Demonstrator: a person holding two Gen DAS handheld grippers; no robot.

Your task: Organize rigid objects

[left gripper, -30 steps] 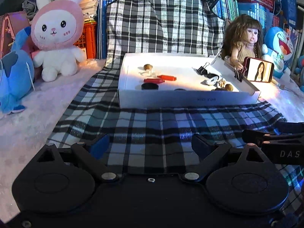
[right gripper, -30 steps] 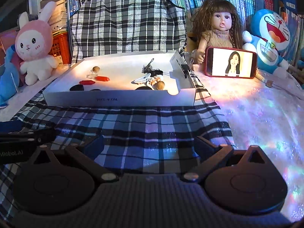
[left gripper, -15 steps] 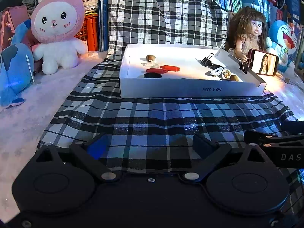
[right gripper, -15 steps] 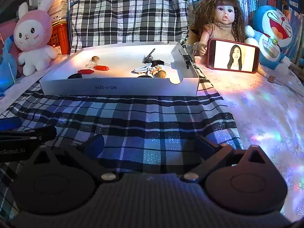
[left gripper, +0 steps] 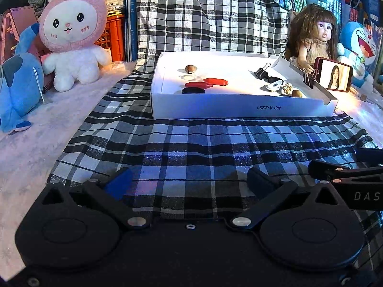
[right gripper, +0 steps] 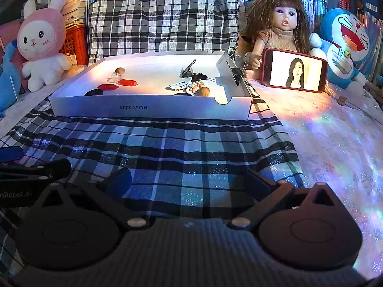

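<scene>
A shallow white tray (left gripper: 239, 107) (right gripper: 148, 107) lies on the plaid cloth ahead of both grippers. It holds two red pieces (left gripper: 215, 81) (right gripper: 126, 82), a black disc (left gripper: 193, 91) (right gripper: 93, 92), a brown ball (left gripper: 190, 68), a black binder clip (left gripper: 263, 71) (right gripper: 188, 69), a white oval clip (left gripper: 275, 86) and beads (right gripper: 198, 86). My left gripper (left gripper: 189, 179) hovers over the cloth well short of the tray, its jaws opening with nothing between them. Beside it, my right gripper (right gripper: 190, 178) stands open and empty.
A pink rabbit plush (left gripper: 71, 38) and a blue plush (left gripper: 16, 83) sit at the left. At the right are a doll (right gripper: 280, 28), a lit phone (right gripper: 294, 71) and a blue cat plush (right gripper: 344, 40). Books and a red crate (left gripper: 112, 35) line the back.
The left gripper's jaws have spread a little wider. Both views have tipped slightly, so the tray sits a bit higher in the picture.
</scene>
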